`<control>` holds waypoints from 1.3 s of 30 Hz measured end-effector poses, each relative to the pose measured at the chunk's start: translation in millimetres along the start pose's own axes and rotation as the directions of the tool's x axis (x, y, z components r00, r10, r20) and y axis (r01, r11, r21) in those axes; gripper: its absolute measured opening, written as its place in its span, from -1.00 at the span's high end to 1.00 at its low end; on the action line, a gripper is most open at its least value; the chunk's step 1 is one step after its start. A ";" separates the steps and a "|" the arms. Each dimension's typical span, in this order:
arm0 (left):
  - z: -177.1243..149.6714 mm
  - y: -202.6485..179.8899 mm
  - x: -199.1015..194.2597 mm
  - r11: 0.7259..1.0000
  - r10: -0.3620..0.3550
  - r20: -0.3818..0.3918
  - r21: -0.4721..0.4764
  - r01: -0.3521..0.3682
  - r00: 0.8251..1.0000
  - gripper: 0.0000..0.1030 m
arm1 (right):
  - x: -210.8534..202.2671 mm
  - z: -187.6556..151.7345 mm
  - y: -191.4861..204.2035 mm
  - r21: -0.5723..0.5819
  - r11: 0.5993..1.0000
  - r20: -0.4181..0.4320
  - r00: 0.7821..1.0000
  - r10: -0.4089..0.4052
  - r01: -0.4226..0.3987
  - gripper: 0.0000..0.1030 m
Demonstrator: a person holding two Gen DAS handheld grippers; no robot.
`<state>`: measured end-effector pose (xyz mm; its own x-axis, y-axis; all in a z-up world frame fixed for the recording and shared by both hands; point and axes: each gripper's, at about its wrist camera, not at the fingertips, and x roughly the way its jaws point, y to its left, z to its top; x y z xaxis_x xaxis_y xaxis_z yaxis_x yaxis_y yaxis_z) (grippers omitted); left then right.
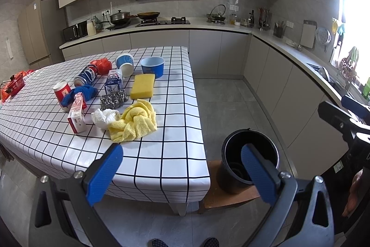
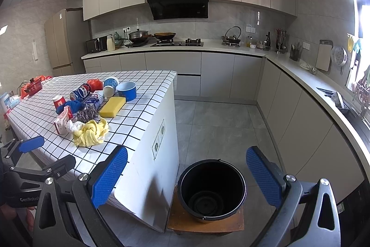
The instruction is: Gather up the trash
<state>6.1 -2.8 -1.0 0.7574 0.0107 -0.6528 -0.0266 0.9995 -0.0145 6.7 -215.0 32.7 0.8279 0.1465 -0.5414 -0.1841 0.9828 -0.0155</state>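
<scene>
Kitchen, grey floor tiles, beige cabinets, table (image 1: 161, 154) with a white black-grid cloth. Left wrist view: left tongs (image 1: 182, 175) spread wide, nothing between the blue pads, hovering over the near table corner. Clutter sits mid-table: yellow cloth (image 1: 134, 120) nearest, crumpled white tissue (image 1: 104, 117) touching its left side, red-white carton (image 1: 77, 116) left of the tissue, steel scrubber (image 1: 113, 97) behind the tissue, yellow sponge (image 1: 142, 86) just right of the scrubber. Further back: blue rag (image 1: 79, 94), red paper cup (image 1: 62, 90), cola can (image 1: 86, 76) on its side, milk carton (image 1: 113, 82), red plastic bag (image 1: 101, 65), tipped paper cup (image 1: 125, 64), blue bowl (image 1: 152, 66). Black bucket (image 1: 249, 166) stands on a low wooden stool (image 1: 222, 198) on the floor just off the table's right edge; the right pad partly covers it. Right tongs' frame shows at the right edge. Right wrist view: right tongs (image 2: 187, 174) also released, wide apart, empty, held above the bucket (image 2: 211, 189), which looks empty inside. Same clutter sits on the table (image 2: 143, 108) up left, well apart from the bucket. Left tongs (image 2: 44, 154) visible at the left edge, over the table's near edge.
</scene>
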 end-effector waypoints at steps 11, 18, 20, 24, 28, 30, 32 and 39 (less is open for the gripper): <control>0.0 -0.7 1.0 1.000 0.002 0.000 -0.003 -0.002 1.000 -0.99 | 6.1 2.7 -0.5 0.001 1.000 -0.004 1.000 0.003 -0.003 -1.00; 3.1 2.0 7.5 1.000 0.004 -0.006 -0.010 -0.004 1.000 -0.99 | 8.7 3.7 -0.7 0.001 1.000 -0.010 1.000 0.004 -0.004 -1.00; 4.1 5.7 10.4 1.000 0.011 -0.010 -0.014 -0.011 1.000 -0.99 | 12.2 4.6 0.3 0.000 1.000 -0.015 1.000 0.008 -0.008 -1.00; 4.8 19.2 16.2 0.999 0.028 -0.029 -0.038 -0.029 0.999 -0.99 | 20.5 6.3 5.7 0.000 1.000 -0.027 0.999 0.027 -0.027 -1.00; 4.4 42.0 20.4 0.995 0.076 -0.036 -0.065 -0.078 0.996 -0.99 | 32.5 10.0 15.8 -0.008 0.998 -0.033 0.998 0.056 -0.056 -1.00; 3.9 55.9 22.2 0.991 0.100 -0.039 -0.080 -0.103 0.994 -0.99 | 40.7 11.5 24.1 -0.019 0.997 -0.037 0.997 0.073 -0.074 -1.00; 2.7 71.4 24.9 0.987 0.120 -0.053 -0.098 -0.124 0.991 -0.99 | 50.4 12.8 34.1 -0.025 0.995 -0.047 0.994 0.098 -0.099 -1.00; -13.5 122.1 40.3 0.976 0.102 -0.108 -0.182 -0.120 0.989 -0.99 | 79.0 15.3 85.4 -0.070 0.980 -0.074 0.980 0.183 -0.188 -1.00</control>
<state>24.6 119.3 -39.4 0.6757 0.1091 -0.7290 -0.2354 0.9691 -0.0732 64.5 -117.7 1.4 0.7384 0.3153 -0.5962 -0.3733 0.9273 0.0281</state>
